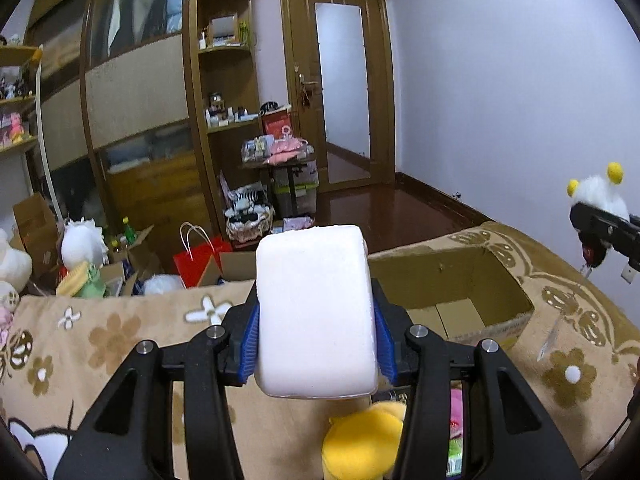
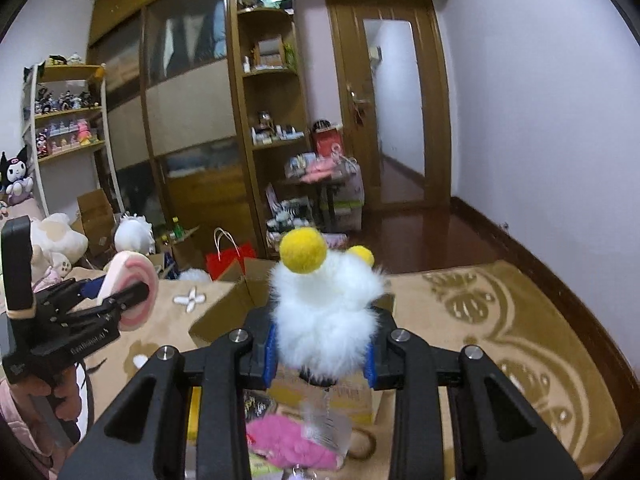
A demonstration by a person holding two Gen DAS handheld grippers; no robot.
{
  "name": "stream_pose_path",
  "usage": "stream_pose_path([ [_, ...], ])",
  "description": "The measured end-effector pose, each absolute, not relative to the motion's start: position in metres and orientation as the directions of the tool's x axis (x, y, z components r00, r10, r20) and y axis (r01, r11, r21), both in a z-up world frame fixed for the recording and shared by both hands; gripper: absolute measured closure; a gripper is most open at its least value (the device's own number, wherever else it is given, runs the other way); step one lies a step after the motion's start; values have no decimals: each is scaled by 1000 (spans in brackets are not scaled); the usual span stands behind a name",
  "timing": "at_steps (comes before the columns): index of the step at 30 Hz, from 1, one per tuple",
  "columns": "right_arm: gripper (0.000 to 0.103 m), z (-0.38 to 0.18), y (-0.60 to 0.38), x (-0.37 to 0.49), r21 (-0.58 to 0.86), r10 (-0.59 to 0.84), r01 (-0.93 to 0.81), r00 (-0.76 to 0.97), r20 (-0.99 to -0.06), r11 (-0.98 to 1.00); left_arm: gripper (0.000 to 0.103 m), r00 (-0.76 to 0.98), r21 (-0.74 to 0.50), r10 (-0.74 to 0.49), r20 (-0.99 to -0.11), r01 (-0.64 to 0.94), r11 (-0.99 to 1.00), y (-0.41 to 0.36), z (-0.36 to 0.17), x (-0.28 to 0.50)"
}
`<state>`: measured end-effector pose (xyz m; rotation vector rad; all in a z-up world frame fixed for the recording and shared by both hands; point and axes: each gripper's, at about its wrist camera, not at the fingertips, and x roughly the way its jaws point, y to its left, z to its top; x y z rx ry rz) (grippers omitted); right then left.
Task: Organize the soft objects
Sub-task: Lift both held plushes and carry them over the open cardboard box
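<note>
My left gripper (image 1: 317, 340) is shut on a white soft block (image 1: 316, 308), held up above the beige flowered blanket (image 1: 120, 340). From the right wrist view the same block (image 2: 134, 292) shows a pink rim in the left gripper (image 2: 128, 300). My right gripper (image 2: 320, 356) is shut on a white fluffy toy (image 2: 324, 312) with yellow pompoms, also seen at the far right as the fluffy toy (image 1: 598, 196) in the right gripper (image 1: 592, 220). An open cardboard box (image 1: 452, 292) stands on the blanket ahead of both grippers. A yellow plush (image 1: 364, 440) and a pink plush (image 2: 288, 440) lie below the grippers.
Beyond the bed edge the floor holds a red paper bag (image 1: 200, 260), cardboard boxes and several plush toys (image 1: 82, 244). A wooden wardrobe (image 1: 136, 100) and shelves fill the back left, a door (image 1: 344, 92) the back middle. A person's hand (image 2: 60, 400) holds the left gripper.
</note>
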<state>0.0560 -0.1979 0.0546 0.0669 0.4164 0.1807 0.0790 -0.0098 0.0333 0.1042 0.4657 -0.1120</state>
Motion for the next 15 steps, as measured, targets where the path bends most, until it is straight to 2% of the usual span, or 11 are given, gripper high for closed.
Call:
stream_pose_path([
  [9,69,65,-187,87,79,205,-189,904,-375,979,57,890,83,-97,-446,149,985,-20,37,107],
  [15,69,63,-186,105,89,215,-196,902,-375,977,57,873,90,-115,-474,178,980,-30,25,125],
])
